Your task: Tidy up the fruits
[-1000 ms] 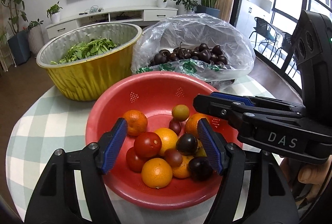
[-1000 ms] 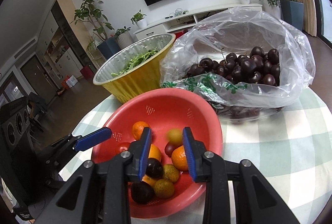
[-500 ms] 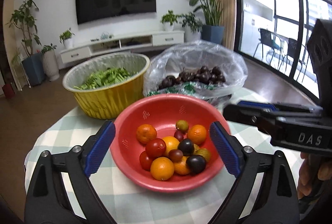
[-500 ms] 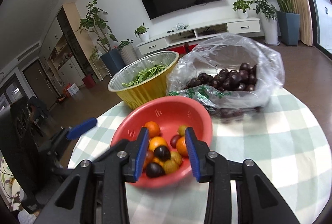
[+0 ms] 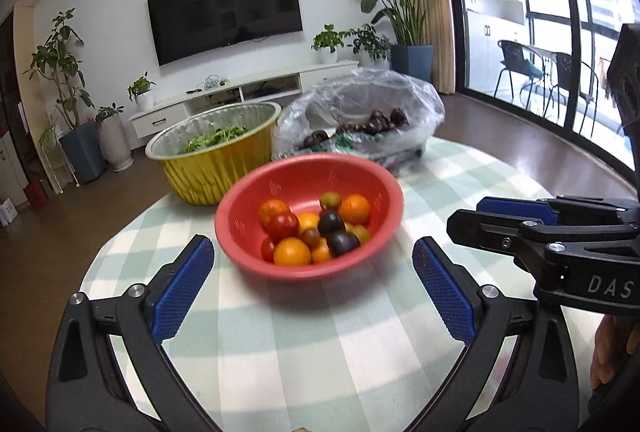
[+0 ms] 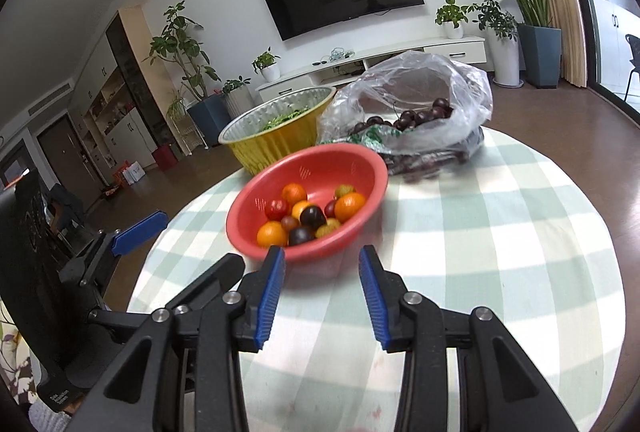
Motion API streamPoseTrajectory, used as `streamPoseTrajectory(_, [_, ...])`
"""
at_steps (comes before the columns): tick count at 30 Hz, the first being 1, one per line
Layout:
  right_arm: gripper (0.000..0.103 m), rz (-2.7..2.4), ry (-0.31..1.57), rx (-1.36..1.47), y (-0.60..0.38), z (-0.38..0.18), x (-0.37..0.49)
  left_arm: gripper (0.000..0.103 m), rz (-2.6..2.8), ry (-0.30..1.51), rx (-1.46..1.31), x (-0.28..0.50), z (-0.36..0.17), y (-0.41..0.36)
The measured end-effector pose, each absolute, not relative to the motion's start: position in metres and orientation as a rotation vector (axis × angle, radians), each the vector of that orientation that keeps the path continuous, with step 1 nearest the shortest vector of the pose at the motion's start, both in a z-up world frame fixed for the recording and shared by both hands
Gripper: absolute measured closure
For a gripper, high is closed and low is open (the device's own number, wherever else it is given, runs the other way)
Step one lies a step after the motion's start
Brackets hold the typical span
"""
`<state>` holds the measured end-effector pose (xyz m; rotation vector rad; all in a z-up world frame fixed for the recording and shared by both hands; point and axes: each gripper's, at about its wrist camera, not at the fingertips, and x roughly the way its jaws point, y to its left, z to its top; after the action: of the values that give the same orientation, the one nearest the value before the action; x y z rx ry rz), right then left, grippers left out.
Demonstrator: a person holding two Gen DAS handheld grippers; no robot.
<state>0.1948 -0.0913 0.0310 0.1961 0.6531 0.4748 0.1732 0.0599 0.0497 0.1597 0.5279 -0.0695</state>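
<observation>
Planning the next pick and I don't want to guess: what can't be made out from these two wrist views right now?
- Fruit low in the red bowl: covered by the top layer in both views.
- Cherries: partly veiled by the crinkled plastic bag; a count is impossible.
- Depth of the greens in the gold foil bowl: hidden by its wall.
- Table's near edge: hidden by the open left hand-held gripper and right hand-held gripper.
</observation>
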Motion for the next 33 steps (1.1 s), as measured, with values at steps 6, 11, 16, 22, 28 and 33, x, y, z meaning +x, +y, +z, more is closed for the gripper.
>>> streamPoseTrajectory(6, [0.061, 0.476, 0.680, 0.217, -0.100, 0.018, 0.176, 0.002, -0.077, 0.568, 0.133, 0.149, 0.039, 0.056])
streamPoseTrajectory(11, [0.061, 0.476, 0.685, 0.228, -0.103, 0.014, 0.166, 0.002, -0.060, 0.583, 0.138, 0.139, 0.032, 0.054])
streamPoseTrajectory(16, [0.061, 0.478, 0.691, 0.228, -0.103, 0.012, 0.160, 0.002, -0.052, 0.592, 0.138, 0.132, 0.029, 0.054])
streamPoseTrajectory(22, [0.061, 0.480, 0.692, 0.229, -0.103, 0.011, 0.157, 0.002, -0.060, 0.609, 0.138, 0.129, 0.025, 0.052])
streamPoseTrajectory(28, [0.061, 0.481, 0.693, 0.224, -0.102, 0.009, 0.153, 0.002, -0.030, 0.627, 0.166, 0.128, 0.019, 0.048])
streamPoseTrajectory(33, [0.061, 0.481, 0.693, 0.225, -0.102, 0.009, 0.153, 0.002, -0.024, 0.632, 0.178, 0.127, 0.015, 0.048])
